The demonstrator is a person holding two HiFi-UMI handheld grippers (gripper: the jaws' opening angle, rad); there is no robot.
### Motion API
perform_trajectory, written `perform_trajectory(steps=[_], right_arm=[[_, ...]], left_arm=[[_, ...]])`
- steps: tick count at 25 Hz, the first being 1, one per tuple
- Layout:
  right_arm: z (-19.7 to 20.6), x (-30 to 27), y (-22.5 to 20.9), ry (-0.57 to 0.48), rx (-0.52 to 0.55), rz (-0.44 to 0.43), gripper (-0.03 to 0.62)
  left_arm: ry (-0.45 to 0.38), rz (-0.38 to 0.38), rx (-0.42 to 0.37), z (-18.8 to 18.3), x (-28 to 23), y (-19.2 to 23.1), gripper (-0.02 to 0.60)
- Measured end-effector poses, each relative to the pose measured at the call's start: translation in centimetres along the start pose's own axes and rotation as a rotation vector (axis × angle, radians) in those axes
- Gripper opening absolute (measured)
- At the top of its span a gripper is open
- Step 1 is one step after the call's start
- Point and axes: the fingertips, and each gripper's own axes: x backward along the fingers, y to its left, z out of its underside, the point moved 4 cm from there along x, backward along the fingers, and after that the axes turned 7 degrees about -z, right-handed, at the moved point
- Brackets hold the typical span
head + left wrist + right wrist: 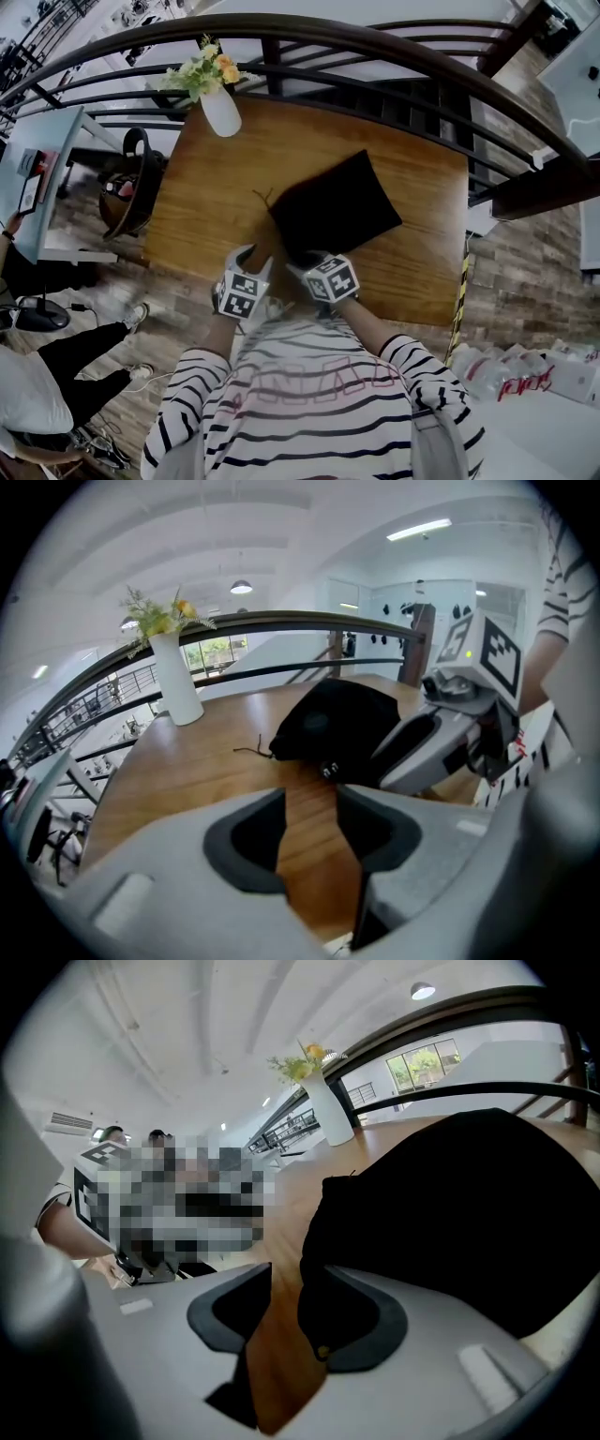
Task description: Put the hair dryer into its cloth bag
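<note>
The black cloth bag [333, 211] lies bulging in the middle of the wooden table [206, 206], its drawstring [261, 197] trailing to the left. No hair dryer shows outside it. My right gripper [305, 262] is at the bag's near edge. In the right gripper view its jaws [286, 1283] stand open, with the bag's edge [450, 1213] lying against the right pad and bare wood in the rest of the gap. My left gripper [251, 258] hovers just left of it, open with nothing between its jaws [311, 803]. It faces the bag [333, 719] and the right gripper [441, 738].
A white vase of flowers [220, 108] stands at the table's far left corner. A dark curved railing [375, 56] runs behind the table. Striped tape [459, 291] marks the table's right edge. People sit at the left of the head view.
</note>
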Motion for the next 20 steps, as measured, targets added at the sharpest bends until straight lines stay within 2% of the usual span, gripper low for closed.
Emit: perform_trajectory(steps=[5,7,11,16,20], right_arm=[[0.3,-0.5,0.1,0.019,-0.019,-0.014,0.218],[0.2,-0.3,0.4,0.017,-0.022,-0.024,0.221],[-0.9,0.9,0.9,-0.053,-0.038,-0.032,0.221],[-2.9,4.0,1.0,-0.165,-0.043,-0.008,0.18],[-4.5,6.5,0.9,-0.245,-0.036,0.022,0.118]], left_arm=[[0.002,-0.006,0.015,0.4,0.4,0.1,0.173],[0.001,-0.01,0.02,0.5,0.6,0.2,0.172],[-0.024,-0.023,0.042,0.8,0.6,0.5,0.172],[-0.05,-0.039,0.059,-0.4,1.6,0.7,0.172],[-0.082,-0.045,0.071,-1.4,2.3,1.3,0.172]])
